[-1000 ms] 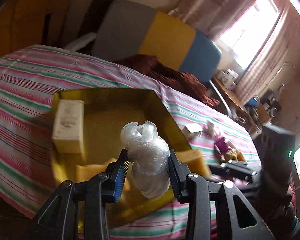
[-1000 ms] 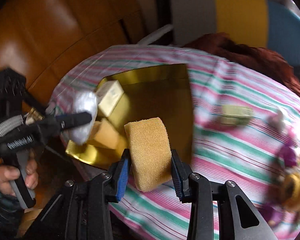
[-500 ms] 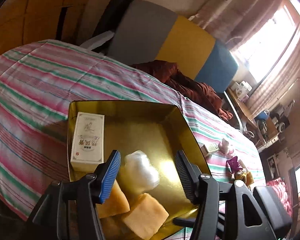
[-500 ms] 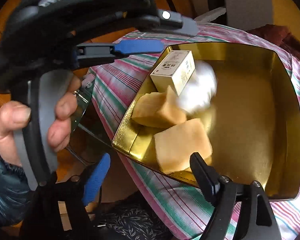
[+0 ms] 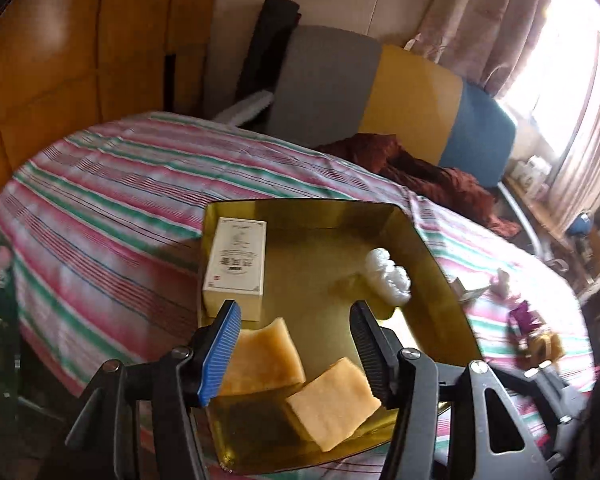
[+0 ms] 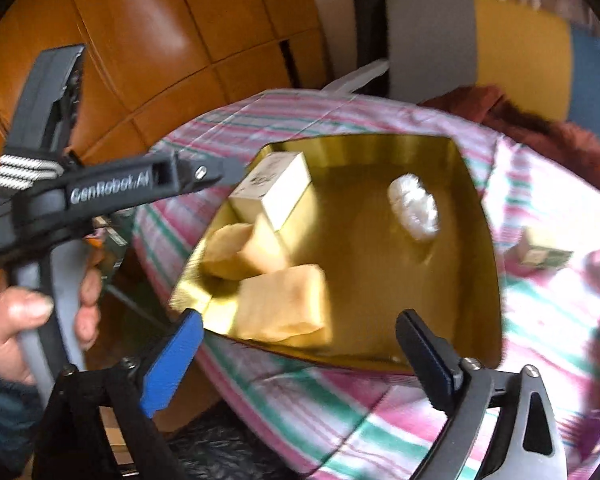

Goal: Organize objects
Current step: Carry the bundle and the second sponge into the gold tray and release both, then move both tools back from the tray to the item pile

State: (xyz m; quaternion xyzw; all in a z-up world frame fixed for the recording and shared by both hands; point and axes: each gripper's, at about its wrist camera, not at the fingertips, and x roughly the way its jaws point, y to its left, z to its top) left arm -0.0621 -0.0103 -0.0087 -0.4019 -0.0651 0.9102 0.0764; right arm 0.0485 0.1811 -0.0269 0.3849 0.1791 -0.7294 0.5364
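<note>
A gold tray [image 5: 332, 208] [image 6: 484, 216] sits on the striped tablecloth. In it lie a white box [image 5: 236, 266] [image 6: 274, 190], two yellow sponges [image 5: 264, 356] [image 5: 332, 404] [image 6: 280, 304] and a white plastic wad [image 5: 388, 276] [image 6: 414, 206]. My left gripper [image 5: 296, 348] is open and empty above the tray's near edge. My right gripper [image 6: 300, 356] is open and empty over the tray's near side. The left gripper's body [image 6: 112, 192] shows at the left of the right wrist view.
A small box [image 6: 544, 254] [image 5: 470, 290] and a purple toy [image 5: 528, 320] lie on the cloth right of the tray. A grey, yellow and blue chair back [image 5: 380, 100] with a brown cloth [image 5: 432, 172] stands behind the table. A wooden wall [image 6: 160, 52] is at left.
My left gripper opened and dropped the plastic wad into the tray. My right gripper opened and left the sponge in the tray. Both grippers have drawn back a little.
</note>
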